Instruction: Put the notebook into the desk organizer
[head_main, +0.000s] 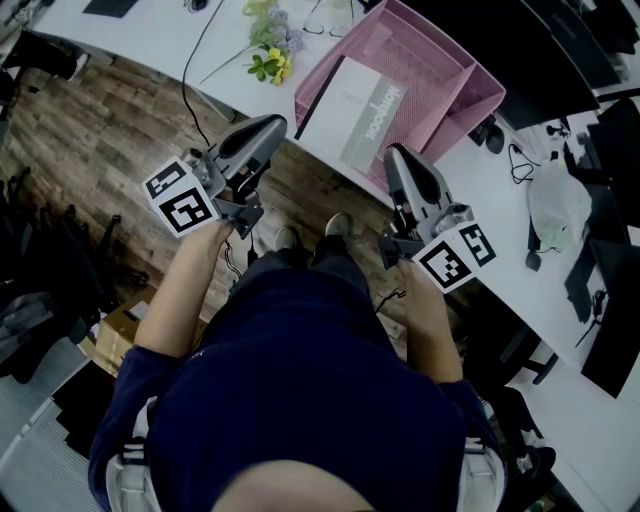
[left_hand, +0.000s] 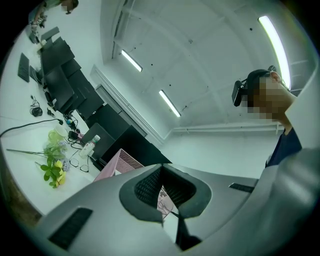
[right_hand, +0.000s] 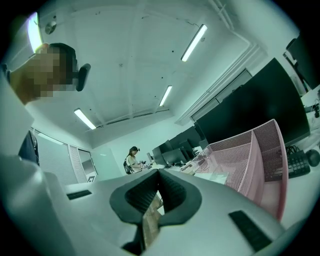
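A pink mesh desk organizer (head_main: 470, 95) stands on the white desk (head_main: 150, 45), and a white and grey notebook (head_main: 350, 110) lies flat inside it. Both grippers are held near the person's body, in front of the desk edge and over the floor. My left gripper (head_main: 266, 128) points up toward the organizer's left corner and is shut on nothing. To the right, my right gripper (head_main: 396, 158) is also shut and empty, just short of the organizer's front. The left gripper view shows the left gripper (left_hand: 161, 172) with the organizer (left_hand: 120, 160) beyond it. The right gripper view shows the right gripper (right_hand: 159, 172) beside the organizer (right_hand: 260, 155).
A sprig of yellow and purple flowers (head_main: 270, 55) and a black cable (head_main: 192, 70) lie left of the organizer. A clear bag (head_main: 555, 200) and dark devices sit on the desk at right. A cardboard box (head_main: 125, 330) rests on the wooden floor. Another person (right_hand: 132, 160) sits far off.
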